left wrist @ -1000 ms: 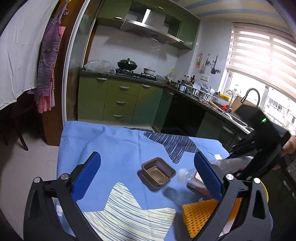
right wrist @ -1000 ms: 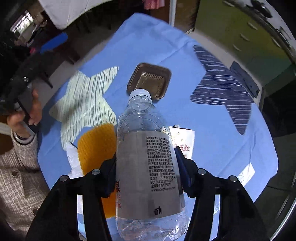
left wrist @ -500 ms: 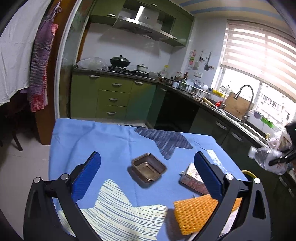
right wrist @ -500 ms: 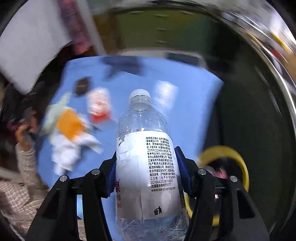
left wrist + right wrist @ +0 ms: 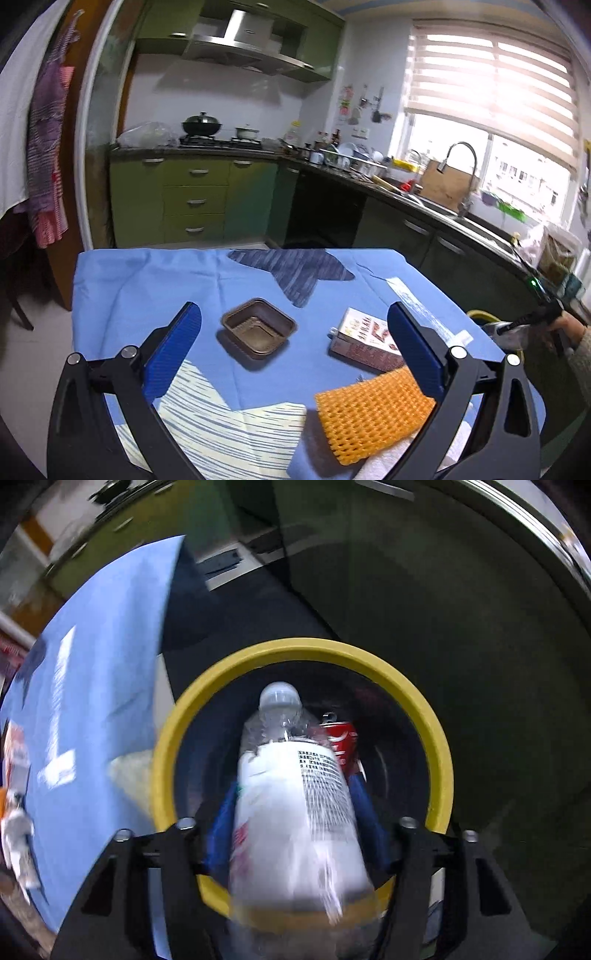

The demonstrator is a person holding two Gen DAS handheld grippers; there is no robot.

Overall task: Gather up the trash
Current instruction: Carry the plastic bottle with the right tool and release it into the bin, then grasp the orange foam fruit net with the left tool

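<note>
My right gripper [image 5: 295, 805] is shut on a clear plastic water bottle [image 5: 291, 812] with a white label, held cap-down over the mouth of a yellow-rimmed bin [image 5: 436, 738] beside the table. A red can [image 5: 341, 738] lies inside the bin. My left gripper [image 5: 295, 343] is open and empty, hovering over the blue tablecloth [image 5: 147, 280]. Between and beyond its fingers lie a brown plastic tray [image 5: 258, 328], a red-and-white carton [image 5: 365, 336] and an orange foam net [image 5: 373, 413]. The bin's rim [image 5: 480, 315] and the right gripper show at the far right of the left wrist view.
Crumpled white paper [image 5: 16, 834] lies at the table's near edge. Green kitchen cabinets [image 5: 192, 199], a stove and a sink counter [image 5: 436, 206] run behind and right of the table. The dark floor [image 5: 424, 609] surrounds the bin.
My right gripper carried the bottle from above the table off its right edge and tipped it down over the bin. My left gripper stayed open above the table.
</note>
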